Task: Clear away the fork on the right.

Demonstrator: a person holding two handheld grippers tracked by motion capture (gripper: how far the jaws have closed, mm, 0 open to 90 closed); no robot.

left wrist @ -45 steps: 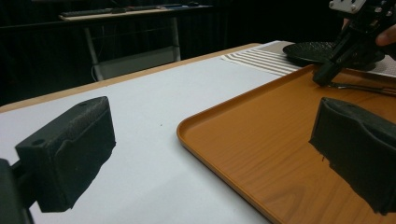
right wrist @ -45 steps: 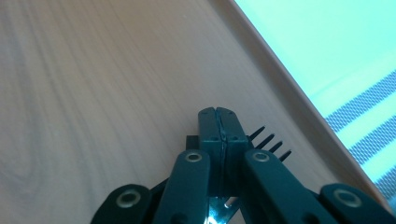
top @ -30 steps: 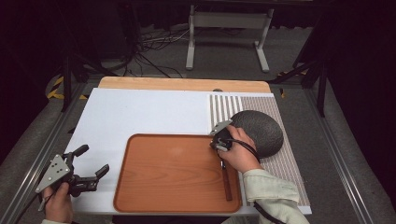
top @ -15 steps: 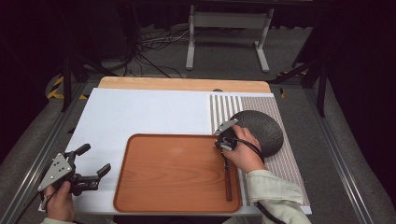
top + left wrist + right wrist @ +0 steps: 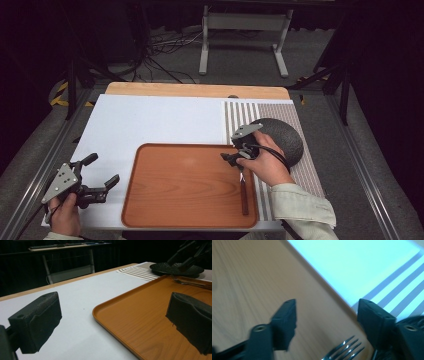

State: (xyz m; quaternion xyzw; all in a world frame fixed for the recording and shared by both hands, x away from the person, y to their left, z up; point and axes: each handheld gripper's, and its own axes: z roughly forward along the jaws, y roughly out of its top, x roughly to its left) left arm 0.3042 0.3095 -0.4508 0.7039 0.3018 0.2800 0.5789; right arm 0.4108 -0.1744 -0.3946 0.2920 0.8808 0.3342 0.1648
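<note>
My right gripper (image 5: 231,157) hovers with its jaws spread and nothing between them over the far right corner of the wooden tray (image 5: 175,200), just above the tines of the fork (image 5: 243,192). The fork is a slim thing with shiny silver tines and a dark brown handle, lying along the tray's right edge with the tines pointing far, near the dark round plate (image 5: 285,137) on the striped mat (image 5: 300,165). My left gripper (image 5: 97,172) is also released, resting at the near left on the white board (image 5: 150,120), well apart from the tray
</note>
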